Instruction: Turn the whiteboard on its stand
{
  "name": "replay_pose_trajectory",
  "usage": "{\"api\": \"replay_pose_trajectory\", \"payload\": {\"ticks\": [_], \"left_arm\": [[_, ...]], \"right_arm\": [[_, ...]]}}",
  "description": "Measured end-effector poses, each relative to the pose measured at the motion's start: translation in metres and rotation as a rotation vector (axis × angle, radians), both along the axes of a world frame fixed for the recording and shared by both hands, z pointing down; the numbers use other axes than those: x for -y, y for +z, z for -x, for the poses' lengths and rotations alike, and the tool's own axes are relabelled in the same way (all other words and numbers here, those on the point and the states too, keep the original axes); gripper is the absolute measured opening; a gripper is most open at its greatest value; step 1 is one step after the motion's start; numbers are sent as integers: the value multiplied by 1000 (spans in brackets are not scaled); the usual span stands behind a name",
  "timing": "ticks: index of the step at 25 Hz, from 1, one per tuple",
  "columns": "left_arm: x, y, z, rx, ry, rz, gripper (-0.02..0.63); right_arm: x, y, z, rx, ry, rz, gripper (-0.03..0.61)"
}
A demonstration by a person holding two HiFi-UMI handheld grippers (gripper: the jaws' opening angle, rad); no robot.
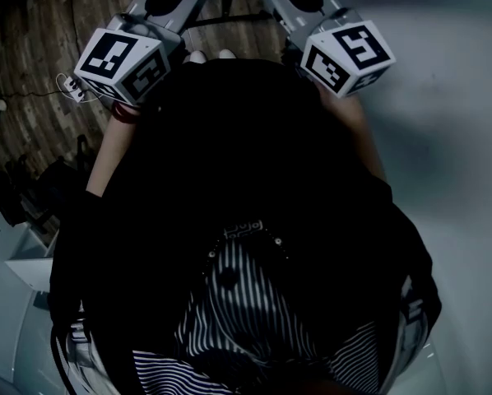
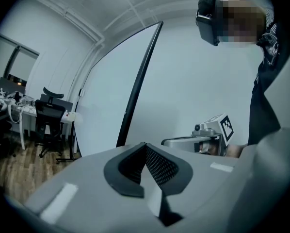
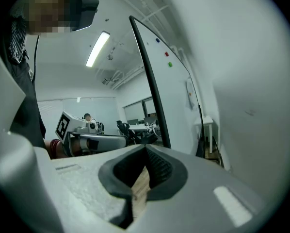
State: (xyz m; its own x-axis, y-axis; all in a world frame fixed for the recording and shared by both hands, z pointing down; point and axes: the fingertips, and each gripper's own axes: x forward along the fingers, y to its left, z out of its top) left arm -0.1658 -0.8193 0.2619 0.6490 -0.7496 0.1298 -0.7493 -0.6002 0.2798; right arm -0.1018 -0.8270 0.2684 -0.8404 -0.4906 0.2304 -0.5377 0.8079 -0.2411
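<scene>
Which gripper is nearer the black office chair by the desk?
Left. The black office chair stands left of the left gripper; the right gripper is on that gripper's other side, farther off.

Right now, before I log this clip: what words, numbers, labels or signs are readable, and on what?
No text reads clearly.
Marker cubes: black-and-white square patterns, no words.
Whiteboard: coloured dots only, no writing visible.
Pale print on the person's dark clothing: too blurred to read.
Pale strips on the left gripper and right gripper: no print visible.
</scene>
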Motion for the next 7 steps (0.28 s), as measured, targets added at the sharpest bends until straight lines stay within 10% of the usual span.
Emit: {"api": "replay_pose_trajectory", "payload": {"ticks": [7], "left_arm": [[-24,-4,-19,16,-8,-1,3]], "right_arm": [[-19,-8,-19,11,-18,-7,2]]}}
